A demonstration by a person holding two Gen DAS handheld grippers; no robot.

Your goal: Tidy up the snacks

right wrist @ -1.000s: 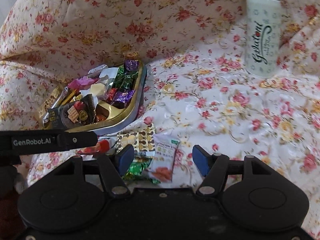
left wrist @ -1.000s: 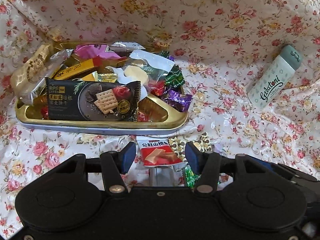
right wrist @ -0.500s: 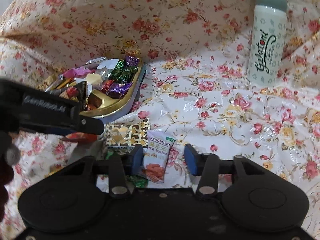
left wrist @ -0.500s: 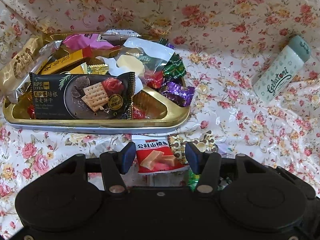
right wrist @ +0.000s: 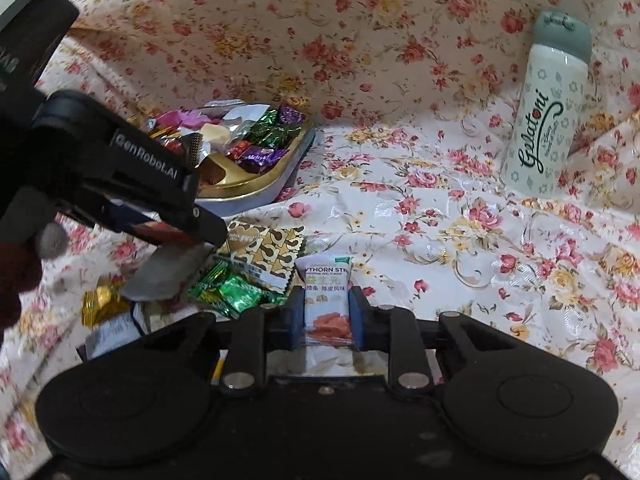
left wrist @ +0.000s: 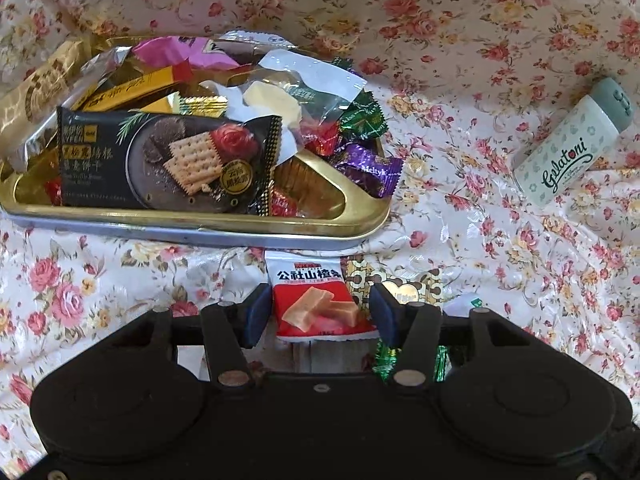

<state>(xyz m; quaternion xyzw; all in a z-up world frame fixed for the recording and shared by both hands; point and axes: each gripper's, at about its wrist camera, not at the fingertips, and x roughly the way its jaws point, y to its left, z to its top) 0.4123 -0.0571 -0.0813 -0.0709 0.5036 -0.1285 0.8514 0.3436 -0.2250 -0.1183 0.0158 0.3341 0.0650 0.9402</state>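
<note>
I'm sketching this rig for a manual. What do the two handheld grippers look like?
Both are matte black plastic with two round housings, silver pivot screws and blue fingertip pads. The left gripper carries white "GenRobot.AI" lettering on its side. The right gripper looks identical. No cables show.

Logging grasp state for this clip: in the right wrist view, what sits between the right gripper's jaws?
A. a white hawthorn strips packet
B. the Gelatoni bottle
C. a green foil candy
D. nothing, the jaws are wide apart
A: the right gripper has its jaws pressed against both sides of the white hawthorn strips packet, while the green foil candy lies to its left and the Gelatoni bottle stands far off.
</note>
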